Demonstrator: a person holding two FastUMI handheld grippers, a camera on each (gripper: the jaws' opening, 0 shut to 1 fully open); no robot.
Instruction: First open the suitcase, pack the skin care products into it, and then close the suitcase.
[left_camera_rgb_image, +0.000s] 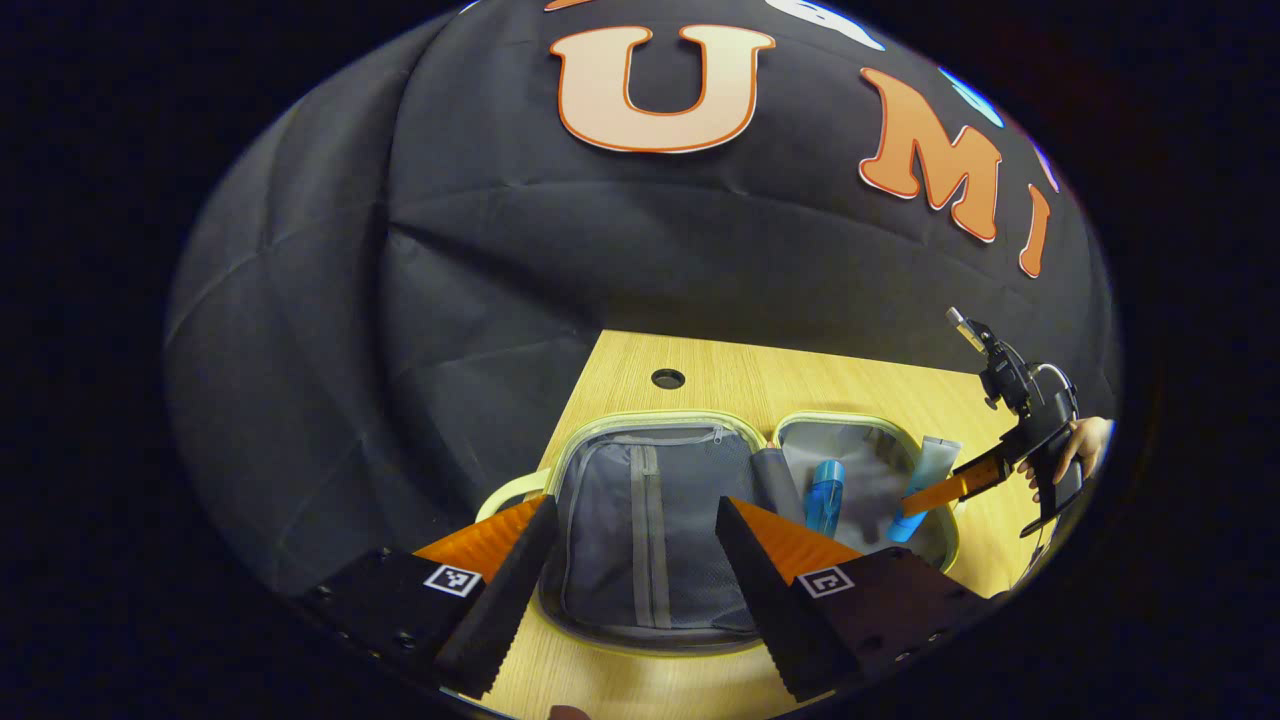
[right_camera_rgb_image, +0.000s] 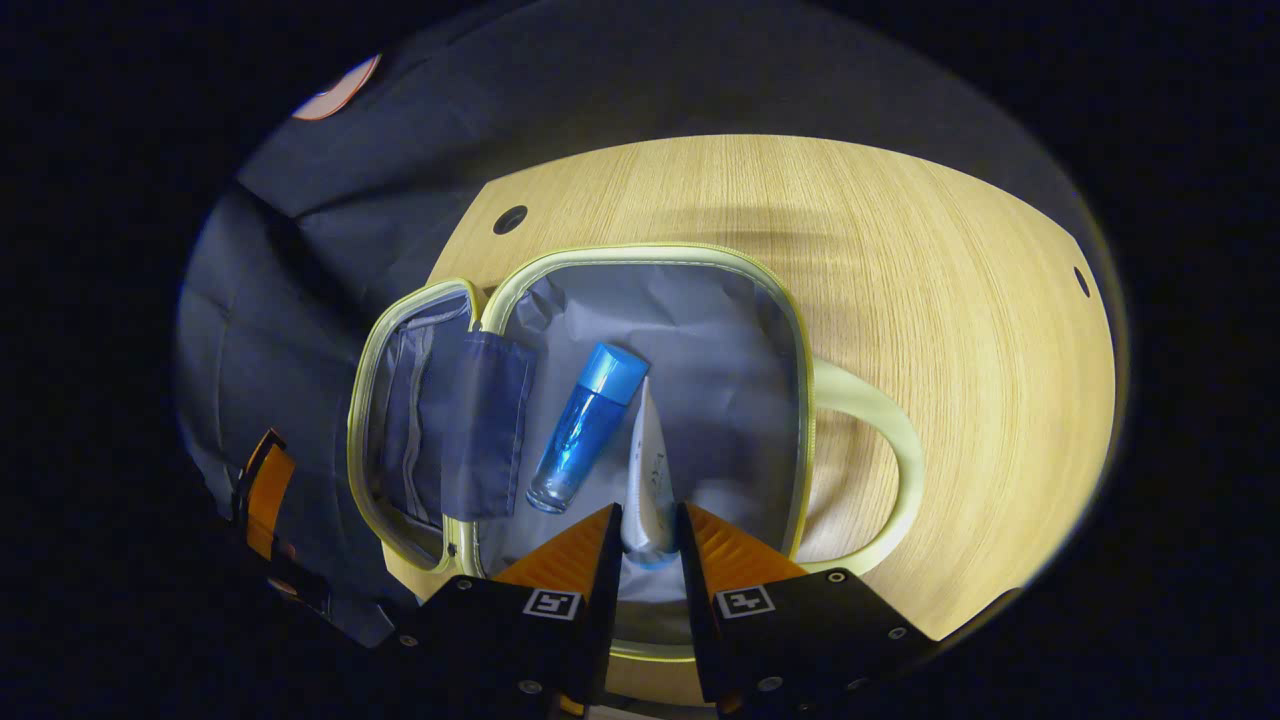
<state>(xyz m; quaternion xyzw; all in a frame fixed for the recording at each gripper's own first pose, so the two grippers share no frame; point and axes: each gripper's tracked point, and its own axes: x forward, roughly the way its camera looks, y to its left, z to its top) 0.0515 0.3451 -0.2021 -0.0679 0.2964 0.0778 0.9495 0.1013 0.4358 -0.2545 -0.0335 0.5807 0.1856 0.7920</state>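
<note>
Nearest the left gripper view's lens, the left tool (left_camera_rgb_image: 630, 560) hangs with jaws wide apart over the table (left_camera_rgb_image: 690, 360). On that table the suitcase (right_camera_rgb_image: 640, 260) lies open, its mesh-pocket half beside its grey-lined half. Inside the lined half rests a blue bottle (right_camera_rgb_image: 585, 425). Beside it, the right tool (right_camera_rgb_image: 648, 545) is clamped on a white tube (right_camera_rgb_image: 645, 470), seemingly touching the lining.

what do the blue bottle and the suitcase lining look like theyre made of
Bottle: probably clear blue plastic, possibly glass; glossy, light passes through the body, with an opaque matte cap. Lining: thin grey woven fabric, matte, visibly creased.
</note>
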